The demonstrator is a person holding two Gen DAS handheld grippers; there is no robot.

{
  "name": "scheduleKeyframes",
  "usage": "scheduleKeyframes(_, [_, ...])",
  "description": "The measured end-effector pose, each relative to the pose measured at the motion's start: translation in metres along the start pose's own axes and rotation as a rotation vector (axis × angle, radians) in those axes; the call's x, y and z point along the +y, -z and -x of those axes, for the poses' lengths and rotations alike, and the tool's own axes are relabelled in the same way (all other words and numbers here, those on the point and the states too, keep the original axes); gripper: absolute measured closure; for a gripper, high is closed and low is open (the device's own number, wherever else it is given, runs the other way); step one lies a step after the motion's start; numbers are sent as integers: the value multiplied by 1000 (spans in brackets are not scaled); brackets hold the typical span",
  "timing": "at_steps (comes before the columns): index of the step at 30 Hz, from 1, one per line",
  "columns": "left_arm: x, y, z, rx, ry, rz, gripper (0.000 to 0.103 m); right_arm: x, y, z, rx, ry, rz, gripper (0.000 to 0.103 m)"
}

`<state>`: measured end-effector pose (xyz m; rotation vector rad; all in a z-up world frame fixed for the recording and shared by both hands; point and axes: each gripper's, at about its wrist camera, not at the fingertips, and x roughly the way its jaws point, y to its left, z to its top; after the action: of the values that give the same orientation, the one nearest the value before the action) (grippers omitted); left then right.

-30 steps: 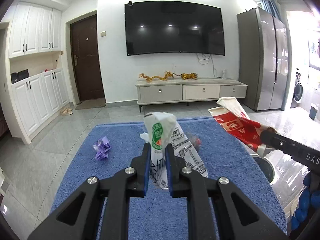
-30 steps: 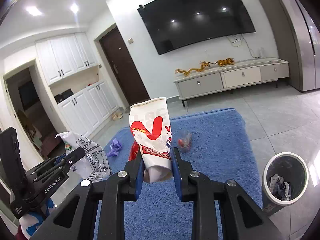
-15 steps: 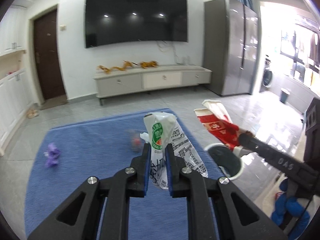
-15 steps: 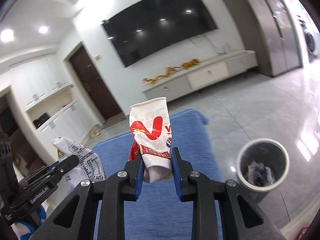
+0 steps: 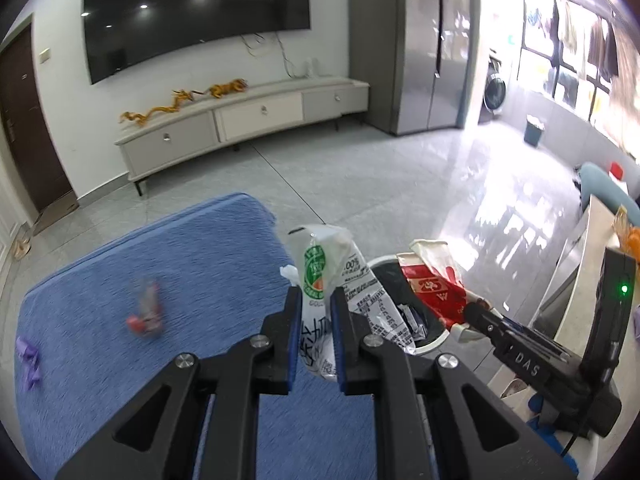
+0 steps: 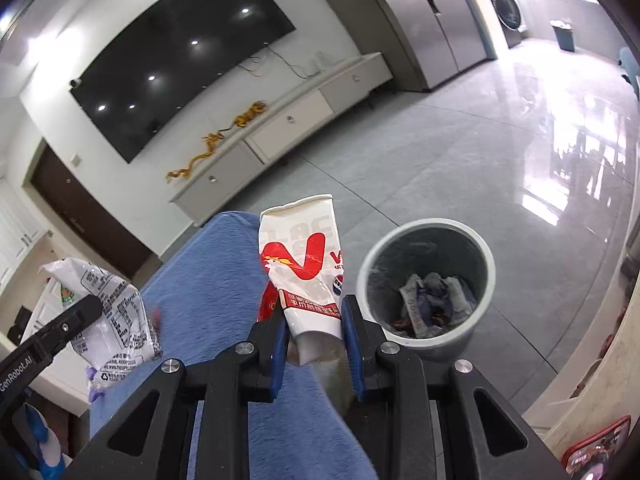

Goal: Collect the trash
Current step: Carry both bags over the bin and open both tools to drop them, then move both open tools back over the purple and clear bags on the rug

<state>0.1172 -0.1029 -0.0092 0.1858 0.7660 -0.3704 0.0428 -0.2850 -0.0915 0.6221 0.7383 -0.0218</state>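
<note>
My left gripper is shut on a clear plastic wrapper with a green label and black print, held just left of the white trash bin. My right gripper is shut on a crushed white and red paper cup, held beside and a little above the bin, which holds crumpled trash. The cup also shows in the left wrist view, over the bin. A red wrapper and a purple scrap lie on the blue mat.
The mat covers a table. A TV cabinet stands along the far wall under a large TV, with a grey fridge to the right. Glossy tiled floor surrounds the bin. A pale counter edge is at the right.
Both grippers have swung right, away from the mat and toward the bin, each still holding its piece of trash. The bin is now close under the cup.
</note>
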Motion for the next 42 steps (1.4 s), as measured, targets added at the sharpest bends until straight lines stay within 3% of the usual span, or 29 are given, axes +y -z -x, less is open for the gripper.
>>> scheduleKeyframes(7, [-34, -20, -78, 100, 5, -61, 90, -32, -14, -33, 45, 102, -64, 79])
scheduleKeyframes(16, [-82, -28, -172, 238, -27, -143, 90, -75, -23, -87, 165, 194, -171, 79])
scheduleKeyframes(22, [-96, -27, -226, 328, -37, -132, 89, -99, -27, -110, 226, 247, -219, 79])
scheduleKeyframes(30, [-102, -31, -269, 363, -43, -100, 86, -113, -43, -134, 253, 276, -263, 78])
scheduleKeyframes(31, [-102, -33, -274, 365, -32, -94, 85, -115, -44, -138, 256, 276, -268, 77])
scheduleKeyframes(32, [-101, -35, -278, 367, -18, -86, 77, -115, -45, -140, 258, 276, -271, 77])
scheduleKeyframes(33, [-101, -35, -281, 367, -8, -77, 67, -117, -47, -144, 256, 272, -275, 71])
scheduleKeyframes(36, [-99, -40, -283, 340, 18, -47, 57, -118, -50, -148, 238, 279, -275, 45])
scheduleKeyframes(42, [-83, -45, -262, 302, 34, 15, 56, -110, -55, -130, 156, 306, -262, 45])
